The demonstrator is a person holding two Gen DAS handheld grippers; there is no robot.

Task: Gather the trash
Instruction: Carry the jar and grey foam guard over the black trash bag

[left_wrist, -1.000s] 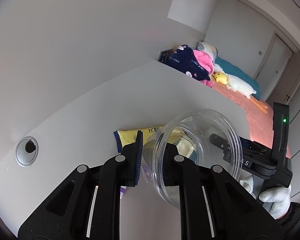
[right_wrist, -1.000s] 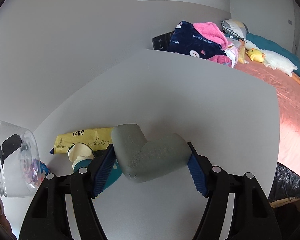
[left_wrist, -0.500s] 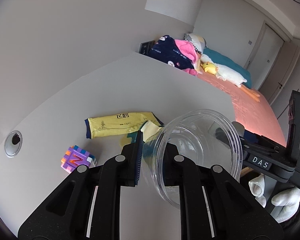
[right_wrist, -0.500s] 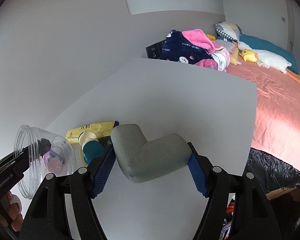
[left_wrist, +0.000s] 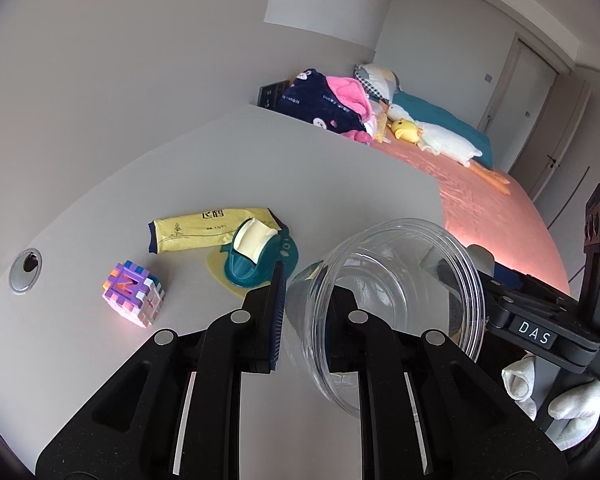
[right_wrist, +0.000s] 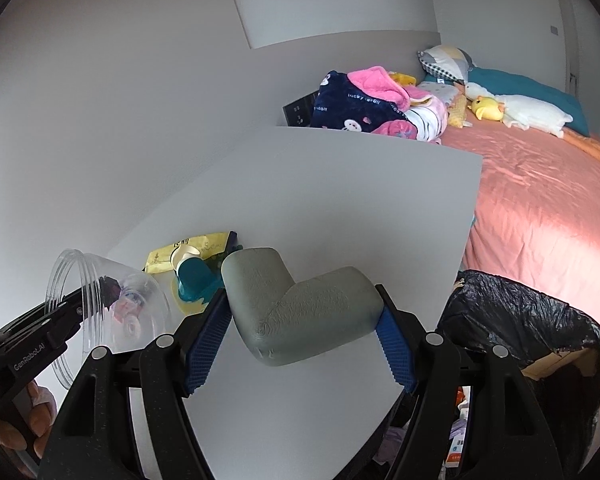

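The left tongs (left_wrist: 302,312) are closed on the wall of a clear plastic jar (left_wrist: 396,304), one finger outside it and one inside, so the jar hangs tilted with its wide threaded mouth turned toward the right. In the right wrist view the same jar (right_wrist: 108,308) shows at the near left, raised over the bench edge.

The right tongs (right_wrist: 300,320) are spread fairly wide and clamp a grey L-shaped foam corner guard (right_wrist: 300,304) between their blue ribbed pads (right_wrist: 204,340); the guard spans the whole gap and is held above the white bench (right_wrist: 340,208).

To the right of the bench, near the right tongs, stands a bin lined with a black trash bag (right_wrist: 520,320), its mouth open.

On the bench (left_wrist: 260,168), left of the jar, lie a yellow printed wrapper (left_wrist: 204,230), a teal and cream cup-like piece (left_wrist: 252,256) on its side just in front of it and touching it, and a purple and pink puzzle cube (left_wrist: 134,294) nearer and apart. A round cable grommet (left_wrist: 25,270) sits at the far left. Beyond the bench is a bed with a pink cover (left_wrist: 500,220).
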